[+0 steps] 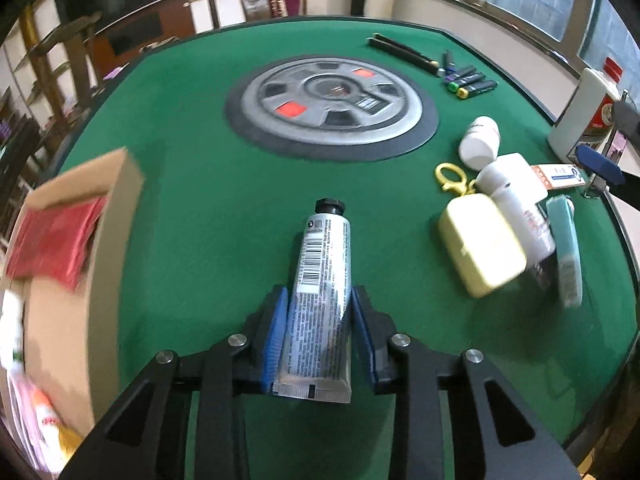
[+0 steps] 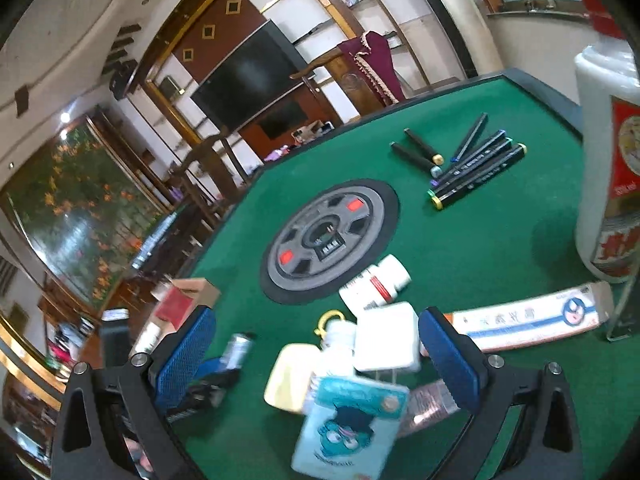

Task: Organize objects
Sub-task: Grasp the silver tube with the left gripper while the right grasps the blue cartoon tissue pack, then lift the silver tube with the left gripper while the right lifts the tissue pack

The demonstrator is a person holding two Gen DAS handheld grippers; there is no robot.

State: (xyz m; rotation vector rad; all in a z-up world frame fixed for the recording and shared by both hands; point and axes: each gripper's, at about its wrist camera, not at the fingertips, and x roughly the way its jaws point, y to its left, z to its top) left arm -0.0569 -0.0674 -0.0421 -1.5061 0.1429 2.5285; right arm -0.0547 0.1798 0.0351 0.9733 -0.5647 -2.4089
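Left gripper point(image 1: 320, 336) fingers clamped on silver tube point(image 1: 322, 280); right gripper point(image 2: 316, 356) fingers spread, empty; tube could be squeezed out or slip if tilted toward cardboard box point(image 1: 108, 240), frame left.

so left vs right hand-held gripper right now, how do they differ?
The left hand-held gripper is shut on the silver barcode-printed tube with a black cap; the right hand-held gripper is open and holds nothing. The left hangs over bare green felt table; the right over a clutter pile. Both have blue pads.
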